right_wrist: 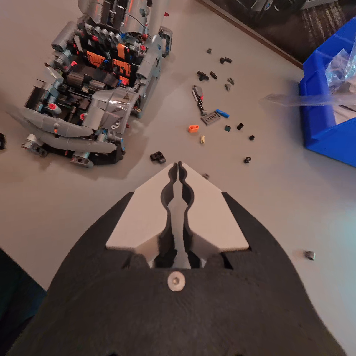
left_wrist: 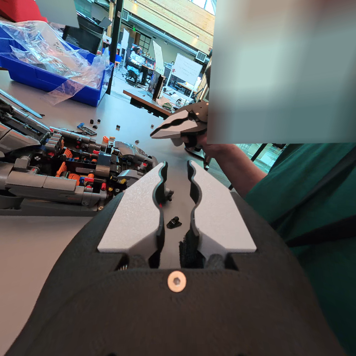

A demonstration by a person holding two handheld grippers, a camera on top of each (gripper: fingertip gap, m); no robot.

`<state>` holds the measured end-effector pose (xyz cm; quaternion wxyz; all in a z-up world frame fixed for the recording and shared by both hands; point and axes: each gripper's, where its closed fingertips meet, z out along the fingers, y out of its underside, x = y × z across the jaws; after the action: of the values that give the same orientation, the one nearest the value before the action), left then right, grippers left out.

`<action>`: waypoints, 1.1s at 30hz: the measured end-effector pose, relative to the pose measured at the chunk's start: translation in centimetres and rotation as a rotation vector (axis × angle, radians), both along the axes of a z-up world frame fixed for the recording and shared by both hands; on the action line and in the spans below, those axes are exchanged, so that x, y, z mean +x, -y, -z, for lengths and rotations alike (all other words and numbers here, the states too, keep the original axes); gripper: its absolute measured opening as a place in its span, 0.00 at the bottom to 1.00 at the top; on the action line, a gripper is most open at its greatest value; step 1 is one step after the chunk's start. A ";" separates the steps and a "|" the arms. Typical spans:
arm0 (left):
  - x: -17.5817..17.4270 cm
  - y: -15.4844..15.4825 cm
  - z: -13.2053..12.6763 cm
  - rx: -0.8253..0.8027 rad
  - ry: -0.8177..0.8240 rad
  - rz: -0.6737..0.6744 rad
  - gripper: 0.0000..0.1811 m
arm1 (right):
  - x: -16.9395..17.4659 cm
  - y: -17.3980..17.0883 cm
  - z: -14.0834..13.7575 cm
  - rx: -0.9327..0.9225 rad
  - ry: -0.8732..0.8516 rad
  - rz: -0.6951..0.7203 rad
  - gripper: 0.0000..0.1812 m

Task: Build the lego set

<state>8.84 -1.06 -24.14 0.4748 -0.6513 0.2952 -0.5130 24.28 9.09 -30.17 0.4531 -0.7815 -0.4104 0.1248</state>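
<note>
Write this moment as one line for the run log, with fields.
left gripper: open, empty, over black piece | right gripper: shut, empty, above table | model: partly built | loose parts: scattered

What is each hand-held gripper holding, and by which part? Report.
Nothing. The left hand-held gripper is open above a black piece; the right is shut, empty.

The left wrist view is bright: daylight pours from high windows far behind, giving a cool cast and glare on the crumpled clear plastic. The right wrist view is dimmer and warmer, with soft shadows spreading under the lego model onto the counter. Both views bend strongly at the edges. Motion blur smears the blue bin and the model; the near black tong bodies are soft.
</note>
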 end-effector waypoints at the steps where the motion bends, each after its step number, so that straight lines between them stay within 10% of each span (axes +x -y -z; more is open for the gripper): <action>1: 0.0 0.0 0.1 0.006 -0.016 -0.012 0.10 | -0.3 0.5 -0.2 -0.006 -0.024 -0.023 0.03; 7: 0.0 -1.1 2.7 -0.080 -0.190 -0.133 0.12 | -4.0 3.2 0.8 -0.193 -0.137 -0.184 0.22; 20: 2.2 -1.1 5.9 -0.175 -0.390 -0.144 0.16 | -8.1 5.1 2.4 -0.292 -0.099 -0.417 0.24; 33: -5.4 -3.5 6.2 -0.161 -0.521 -0.420 0.16 | -15.3 4.6 2.2 -0.241 -0.018 -0.421 0.21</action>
<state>3.41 2.47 -30.35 0.4259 -0.8423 0.2247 -0.2423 8.99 4.46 -32.40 0.3241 -0.7260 -0.5425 0.2713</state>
